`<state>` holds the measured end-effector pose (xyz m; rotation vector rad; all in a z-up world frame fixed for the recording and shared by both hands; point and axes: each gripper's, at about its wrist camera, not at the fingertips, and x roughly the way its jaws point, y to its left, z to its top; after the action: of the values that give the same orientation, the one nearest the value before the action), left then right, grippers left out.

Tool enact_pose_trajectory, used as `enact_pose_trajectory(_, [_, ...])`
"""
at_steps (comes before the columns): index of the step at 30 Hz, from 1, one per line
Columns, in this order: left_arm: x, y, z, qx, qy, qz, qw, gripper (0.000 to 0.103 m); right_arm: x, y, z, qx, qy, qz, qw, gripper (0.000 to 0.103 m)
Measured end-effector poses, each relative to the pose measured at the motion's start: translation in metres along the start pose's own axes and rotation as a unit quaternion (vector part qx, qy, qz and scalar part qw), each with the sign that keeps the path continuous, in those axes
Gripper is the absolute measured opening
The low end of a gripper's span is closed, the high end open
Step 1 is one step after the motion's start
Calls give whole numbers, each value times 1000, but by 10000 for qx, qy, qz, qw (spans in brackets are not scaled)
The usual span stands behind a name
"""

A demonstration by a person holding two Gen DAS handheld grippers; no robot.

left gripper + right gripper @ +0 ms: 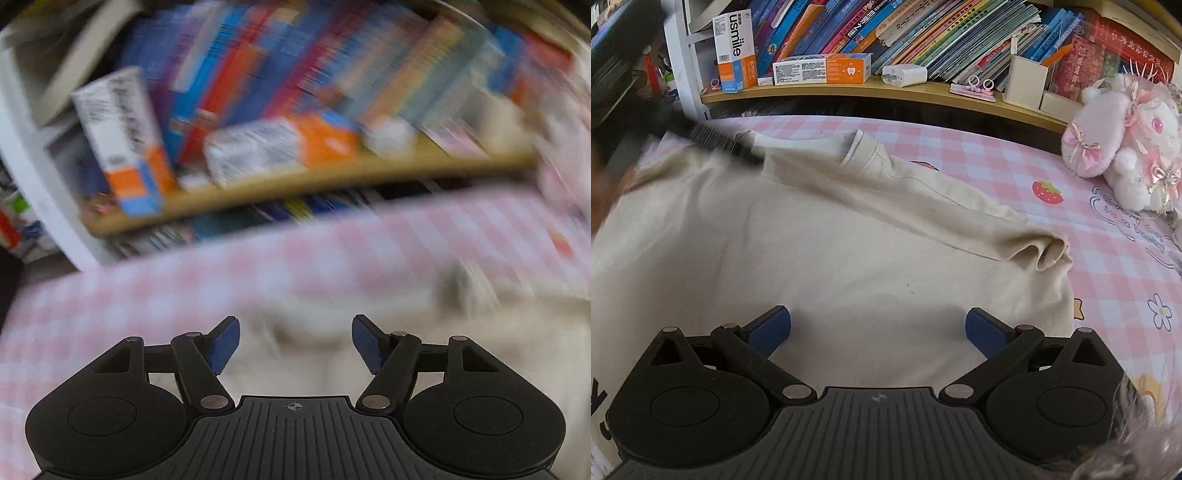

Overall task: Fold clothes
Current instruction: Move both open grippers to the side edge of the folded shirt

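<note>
Cream sweatshirt [820, 251]: spread flat on pink checked bed sheet [997, 155], sleeve [923, 206] laid across body for folding.
Right gripper [877, 328]: jaws wide, empty, over hem.
Left gripper [295, 341]: jaws apart, empty.

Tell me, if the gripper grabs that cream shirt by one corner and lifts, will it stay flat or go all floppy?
Probably floppy: the cream shirt already lies in soft folds, and its sleeve is bunched at the cuff. It looks light, so it may drag across the checked sheet rather than stay put.
</note>
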<state>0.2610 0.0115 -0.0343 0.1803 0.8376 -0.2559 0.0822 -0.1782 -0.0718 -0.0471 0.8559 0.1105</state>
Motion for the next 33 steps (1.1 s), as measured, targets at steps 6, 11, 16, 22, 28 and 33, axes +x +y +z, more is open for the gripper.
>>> enact_pose_trajectory(6, [-30,52,-14,-646,-541,-403,9956,69,-1,0,1,1,62,0,10000,102])
enact_pose_trajectory(11, [-64,61,-69,22,-771,-916,9928,69,-3,-4,10,178,21,73,9998,89])
enact_pose_trajectory(16, [-54,74,-96,361,-247,-921,9948,69,7,-11,32,262,-12,231,9994,75])
enact_pose_trajectory(22, [-20,121,-65,-435,77,-42,9990,69,56,-30,93,-118,316,342,9988,61])
enact_pose_trajectory(28, [-58,187,-89,-1809,-355,291,9824,68,42,-56,119,349,-23,-645,9973,53])
enact_pose_trajectory(33, [-103,199,-157,-2084,-331,19,9775,61,1,-64,69,472,-40,-694,9965,57])
